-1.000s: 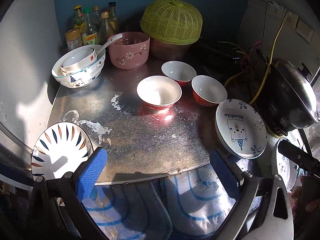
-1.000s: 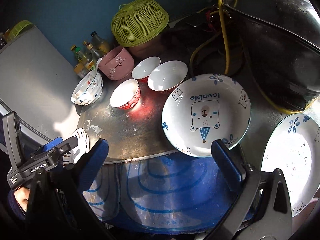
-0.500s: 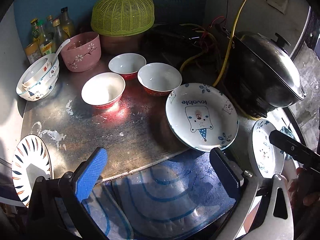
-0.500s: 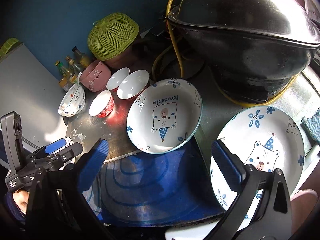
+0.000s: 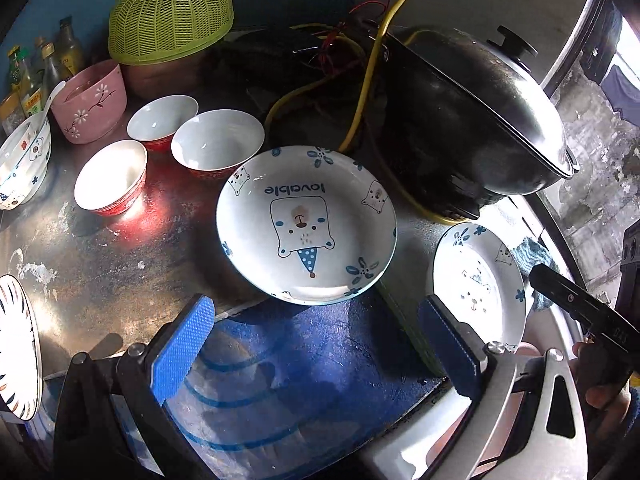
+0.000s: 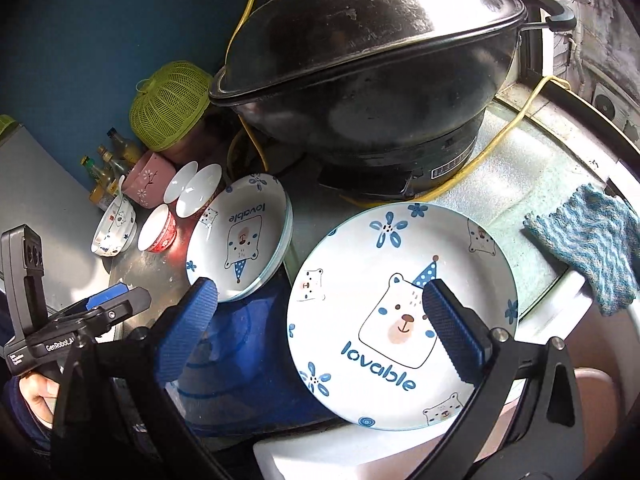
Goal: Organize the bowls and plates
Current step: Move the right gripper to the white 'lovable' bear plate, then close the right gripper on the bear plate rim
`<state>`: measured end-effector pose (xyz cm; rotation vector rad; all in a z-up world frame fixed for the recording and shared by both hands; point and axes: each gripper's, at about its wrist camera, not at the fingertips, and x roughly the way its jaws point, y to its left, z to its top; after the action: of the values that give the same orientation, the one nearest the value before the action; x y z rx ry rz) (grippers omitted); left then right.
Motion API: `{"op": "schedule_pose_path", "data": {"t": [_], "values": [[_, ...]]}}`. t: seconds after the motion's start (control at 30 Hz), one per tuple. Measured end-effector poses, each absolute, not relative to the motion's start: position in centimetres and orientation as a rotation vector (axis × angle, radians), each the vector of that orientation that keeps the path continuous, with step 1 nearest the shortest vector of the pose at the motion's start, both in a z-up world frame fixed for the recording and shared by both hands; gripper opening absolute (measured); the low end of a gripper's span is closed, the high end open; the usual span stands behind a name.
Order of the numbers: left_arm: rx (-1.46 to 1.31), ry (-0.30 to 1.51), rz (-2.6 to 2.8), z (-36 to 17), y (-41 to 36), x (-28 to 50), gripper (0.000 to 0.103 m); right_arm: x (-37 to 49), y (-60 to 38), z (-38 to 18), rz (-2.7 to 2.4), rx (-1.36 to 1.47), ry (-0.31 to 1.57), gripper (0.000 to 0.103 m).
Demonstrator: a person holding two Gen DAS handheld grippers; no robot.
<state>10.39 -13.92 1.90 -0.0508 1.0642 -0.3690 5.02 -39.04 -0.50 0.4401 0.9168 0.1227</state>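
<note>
A deep white bear plate [image 5: 306,224] [image 6: 240,240] lies on the metal counter [image 5: 112,276]. A flat bear plate marked "lovable" [image 6: 400,300] [image 5: 478,288] lies to its right. Three red-and-white bowls [image 5: 218,144] [image 6: 158,228] stand behind the deep plate. A striped plate [image 5: 16,344] sits at the left edge. My left gripper [image 5: 316,352] is open and empty, just in front of the deep plate. My right gripper [image 6: 320,328] is open and empty, its right finger over the flat plate.
A black lidded wok [image 5: 476,120] [image 6: 372,64] with yellow cables stands at the back right. A green mesh food cover [image 5: 170,12], a pink bowl [image 5: 90,100], stacked bear bowls [image 5: 22,160] and bottles [image 5: 24,76] line the back left. A blue cloth [image 6: 588,240] lies right.
Both grippers have swung to the right. The deep plate now lies ahead of the left gripper, and the flat bear plate now fills the right wrist view. Both stay open.
</note>
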Motion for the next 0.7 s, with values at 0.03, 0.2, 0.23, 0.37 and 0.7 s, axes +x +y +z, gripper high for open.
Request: {"op": "schedule_pose_path", "data": {"t": [0.03,0.2,0.23,0.37,0.7], "values": [[-0.054,1.069,-0.38,1.8,-14.5,10.4,0.103,4.8,-39.8,-0.7,0.113,0.443,0.914,0.103],[-0.077,1.087,-0.437,1.0,-17.6,10.7,0.102,4.3,-43.6,-2.1,0.062,0.454,0.92,0.102],[-0.08,1.09,-0.446,0.8,-18.3,10.8,0.102,4.3,-44.3,-2.5,0.054,0.457,0.925,0.099],[-0.107,1.122,-0.481,-0.5,-20.9,11.4,0.101,4.3,-46.8,-4.0,0.041,0.465,0.937,0.079],[-0.037,1.204,-0.55,-4.4,-26.3,11.7,0.072,4.3,-49.6,-7.9,0.059,0.582,0.964,0.04]]}}
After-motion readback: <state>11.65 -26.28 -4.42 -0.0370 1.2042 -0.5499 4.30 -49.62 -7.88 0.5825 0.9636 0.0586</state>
